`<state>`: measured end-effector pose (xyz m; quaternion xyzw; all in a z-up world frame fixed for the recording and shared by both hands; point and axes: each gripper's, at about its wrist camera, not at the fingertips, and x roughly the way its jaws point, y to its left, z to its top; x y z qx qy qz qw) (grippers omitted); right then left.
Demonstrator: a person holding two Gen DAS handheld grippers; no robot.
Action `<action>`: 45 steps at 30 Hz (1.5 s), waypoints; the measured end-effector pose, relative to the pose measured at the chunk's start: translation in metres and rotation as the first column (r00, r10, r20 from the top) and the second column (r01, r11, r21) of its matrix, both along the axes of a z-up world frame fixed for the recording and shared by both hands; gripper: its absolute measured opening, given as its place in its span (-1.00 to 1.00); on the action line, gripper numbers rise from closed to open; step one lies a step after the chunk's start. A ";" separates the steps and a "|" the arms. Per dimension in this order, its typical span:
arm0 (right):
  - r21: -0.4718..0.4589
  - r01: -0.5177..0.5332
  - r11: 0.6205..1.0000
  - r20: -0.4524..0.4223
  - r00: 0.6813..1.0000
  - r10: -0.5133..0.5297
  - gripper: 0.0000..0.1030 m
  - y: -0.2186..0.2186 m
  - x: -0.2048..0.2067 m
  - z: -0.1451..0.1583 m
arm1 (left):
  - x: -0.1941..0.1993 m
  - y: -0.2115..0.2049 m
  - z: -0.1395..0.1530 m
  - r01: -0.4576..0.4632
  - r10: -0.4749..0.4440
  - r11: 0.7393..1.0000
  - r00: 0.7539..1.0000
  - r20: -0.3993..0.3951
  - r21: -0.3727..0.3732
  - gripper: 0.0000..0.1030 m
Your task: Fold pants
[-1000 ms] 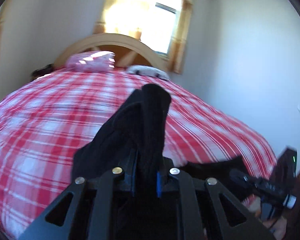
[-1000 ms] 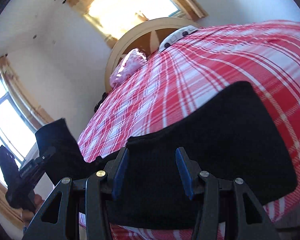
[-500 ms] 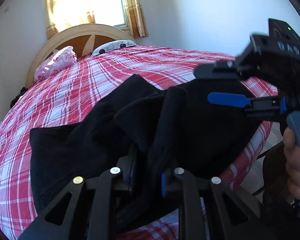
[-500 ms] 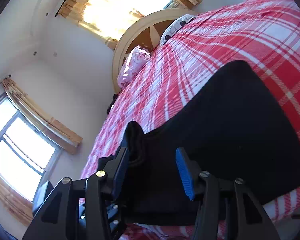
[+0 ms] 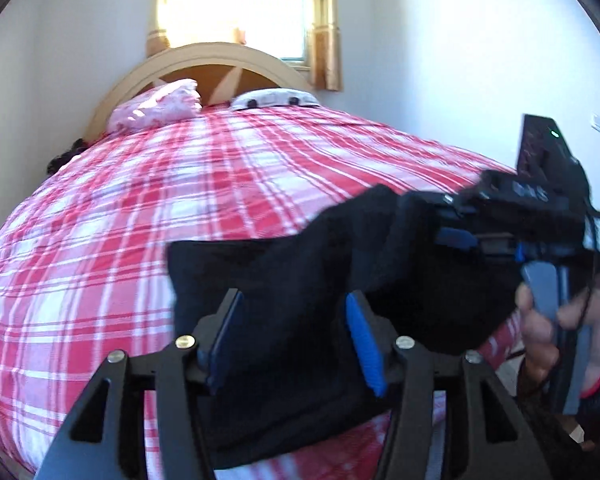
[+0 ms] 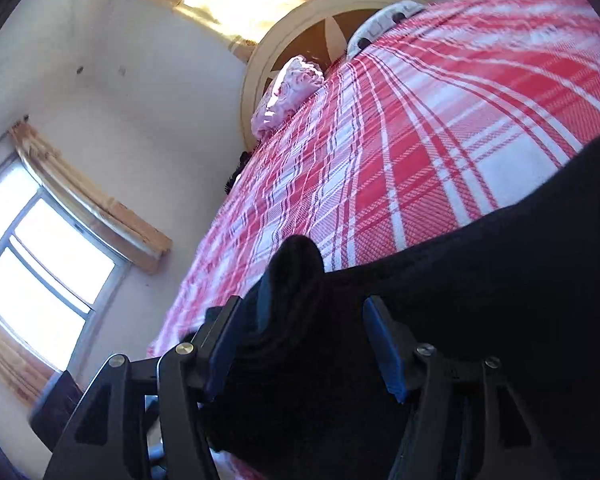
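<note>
Two grippers work over one pair of black pants (image 5: 300, 280), which lies bunched at the foot edge of the bed (image 5: 180, 200), toward its right-hand corner, on the red-and-white check cover.

Left gripper (image 5: 296, 344): jaws have just been opening and now stand about half apart. Cloth lies between and under the blue pads, but neither pad presses on it; no grip.

Right gripper (image 6: 308, 344): jaws have also just been widening, a little over half apart. A raised fold of the pants sits between them, against the left pad in the right wrist view; the right pad stands clear. Not clamped, as far as I can judge. The hand (image 5: 548, 320) on its handle shows at the right edge of the left wrist view.

Relation for the next move: the pants lie directly ahead of and below both sets of jaws, long axis roughly along the foot edge, running from one gripper to the other. Both are about equally near; the right sits at the higher, humped end.

Look of the pants: matte black, soft, thick in layers, uneven, with one flat corner toward the bed's middle. Fold not yet tidy, by my reading.
</note>
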<state>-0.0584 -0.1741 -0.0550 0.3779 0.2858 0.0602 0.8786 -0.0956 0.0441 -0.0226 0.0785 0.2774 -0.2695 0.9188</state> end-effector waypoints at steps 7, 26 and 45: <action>0.164 -0.025 0.986 0.006 1.000 0.025 0.23 -0.008 0.003 -0.006 | -0.005 0.014 0.002 0.024 -0.024 1.000 0.999 0.037 -0.016 0.17; -0.402 -0.060 0.914 0.032 0.996 0.079 -0.71 0.079 -0.010 0.034 | 0.033 0.054 -0.012 -0.173 0.162 0.982 0.978 -0.134 -0.077 0.18; -0.314 0.173 0.933 -0.012 0.982 -0.187 -0.71 -0.079 -0.103 0.034 | 0.032 -0.011 0.022 -0.036 0.033 0.997 0.999 -0.044 -0.075 0.32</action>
